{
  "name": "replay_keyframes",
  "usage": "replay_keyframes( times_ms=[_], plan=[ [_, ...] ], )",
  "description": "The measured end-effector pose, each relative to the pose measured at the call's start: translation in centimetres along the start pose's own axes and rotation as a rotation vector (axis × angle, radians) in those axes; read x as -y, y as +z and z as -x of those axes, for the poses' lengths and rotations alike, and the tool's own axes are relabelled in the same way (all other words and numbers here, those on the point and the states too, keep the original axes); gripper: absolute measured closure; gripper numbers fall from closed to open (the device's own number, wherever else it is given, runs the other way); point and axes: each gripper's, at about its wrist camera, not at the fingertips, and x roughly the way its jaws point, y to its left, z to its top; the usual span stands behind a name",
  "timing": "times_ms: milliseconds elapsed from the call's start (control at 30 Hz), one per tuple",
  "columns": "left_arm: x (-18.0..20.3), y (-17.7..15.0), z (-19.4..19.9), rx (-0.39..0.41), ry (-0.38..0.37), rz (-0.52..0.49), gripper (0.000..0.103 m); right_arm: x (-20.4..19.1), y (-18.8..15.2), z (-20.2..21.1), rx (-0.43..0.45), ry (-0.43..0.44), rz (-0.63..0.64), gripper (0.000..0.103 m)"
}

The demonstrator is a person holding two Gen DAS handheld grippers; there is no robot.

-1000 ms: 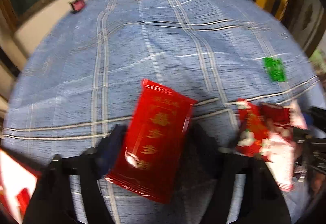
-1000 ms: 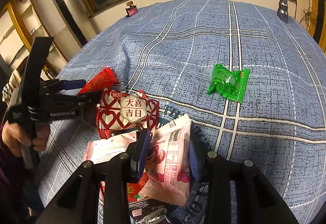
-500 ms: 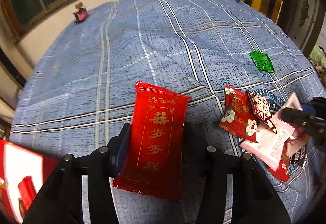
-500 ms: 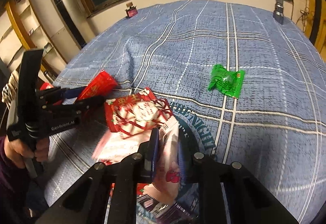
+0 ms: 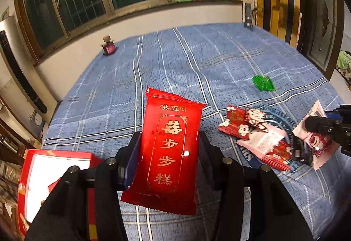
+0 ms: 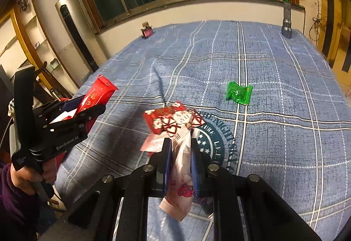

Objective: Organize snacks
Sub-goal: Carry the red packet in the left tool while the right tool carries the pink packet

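My left gripper (image 5: 167,142) is shut on a red snack packet with gold characters (image 5: 171,149) and holds it above the blue checked cloth (image 5: 175,70). That gripper and packet (image 6: 96,94) also show at the left of the right wrist view. My right gripper (image 6: 178,149) is shut on a pink and white snack packet (image 6: 179,177), lifted over a small pile of red and pink packets (image 6: 173,122). The pile (image 5: 256,138) lies right of my left gripper. A green packet (image 6: 239,93) lies alone farther back.
An open red box with a white inside (image 5: 50,177) stands at the lower left, beside the table edge. A small dark red object (image 5: 108,48) and a grey cylinder (image 6: 286,28) stand at the far edge by the wall.
Both grippers have risen with their packets. The right gripper lifted the pink packet off the pile and closed tighter on it. The left gripper has drawn back toward the red box.
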Motion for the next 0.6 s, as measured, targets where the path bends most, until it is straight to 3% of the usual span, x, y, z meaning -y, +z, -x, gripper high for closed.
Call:
replay_keyframes(
  times_ms=[600],
  plan=[
    [-2.8,-1.2,7.7,0.155,0.024,0.049,0.054,-6.0,0.1,3.6,0.060,-0.001,0.085,0.087]
  ],
)
